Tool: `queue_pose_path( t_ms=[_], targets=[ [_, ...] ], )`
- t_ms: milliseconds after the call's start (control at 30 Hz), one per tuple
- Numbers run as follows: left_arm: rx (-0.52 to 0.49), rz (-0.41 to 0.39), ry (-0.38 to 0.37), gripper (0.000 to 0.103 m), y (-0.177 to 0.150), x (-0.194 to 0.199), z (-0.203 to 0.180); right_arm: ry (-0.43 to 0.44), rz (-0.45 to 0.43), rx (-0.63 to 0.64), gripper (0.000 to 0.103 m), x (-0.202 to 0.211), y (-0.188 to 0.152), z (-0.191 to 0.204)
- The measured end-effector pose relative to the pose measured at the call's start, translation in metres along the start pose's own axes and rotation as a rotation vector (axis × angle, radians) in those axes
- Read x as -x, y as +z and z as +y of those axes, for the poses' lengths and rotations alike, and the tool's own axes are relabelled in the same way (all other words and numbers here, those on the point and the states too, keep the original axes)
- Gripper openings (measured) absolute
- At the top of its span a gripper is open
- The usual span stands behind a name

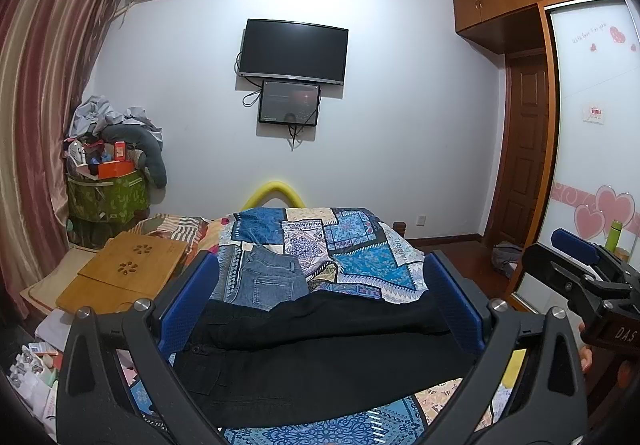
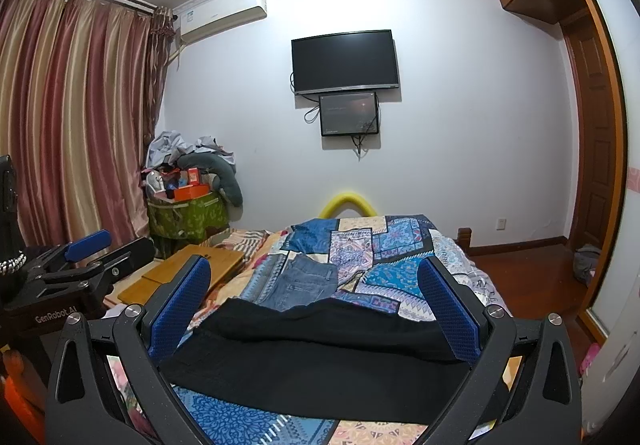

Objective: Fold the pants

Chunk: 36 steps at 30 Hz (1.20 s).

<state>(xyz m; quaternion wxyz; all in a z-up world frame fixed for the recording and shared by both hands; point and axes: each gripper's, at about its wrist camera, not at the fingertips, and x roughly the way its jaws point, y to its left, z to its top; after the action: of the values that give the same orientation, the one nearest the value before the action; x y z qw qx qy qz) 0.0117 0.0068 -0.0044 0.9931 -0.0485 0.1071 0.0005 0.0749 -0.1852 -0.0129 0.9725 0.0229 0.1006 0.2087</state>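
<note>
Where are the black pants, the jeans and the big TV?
black pants (image 1: 320, 357), left wrist view, middle of the cloth.
jeans (image 1: 268, 277), left wrist view, by the back pocket.
big TV (image 2: 346, 61), right wrist view, middle of the dark screen.

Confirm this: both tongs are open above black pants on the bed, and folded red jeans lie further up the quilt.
Not quite: the jeans are blue denim, not red, as the left wrist view shows. The rest holds: the left tongs and right tongs are open above the black pants on the quilt.
</note>
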Motion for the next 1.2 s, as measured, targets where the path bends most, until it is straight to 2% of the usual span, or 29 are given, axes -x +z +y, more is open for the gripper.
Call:
queue_pose_path(
  t_ms=[833,967,1200],
  targets=[
    [0.001,0.003,0.007,0.103,-0.004,-0.005,0.002,-0.002,0.022,-0.006,0.103,-0.007,0.0,-0.001],
    [-0.002,0.02,0.012,0.103,-0.005,-0.018,0.007,-0.003,0.041,-0.008,0.103,-0.018,-0.002,-0.003],
    [-0.008,0.087,0.032,0.103,-0.008,-0.065,0.019,-0.019,0.089,-0.003,0.103,-0.057,-0.006,-0.012]
  ],
)
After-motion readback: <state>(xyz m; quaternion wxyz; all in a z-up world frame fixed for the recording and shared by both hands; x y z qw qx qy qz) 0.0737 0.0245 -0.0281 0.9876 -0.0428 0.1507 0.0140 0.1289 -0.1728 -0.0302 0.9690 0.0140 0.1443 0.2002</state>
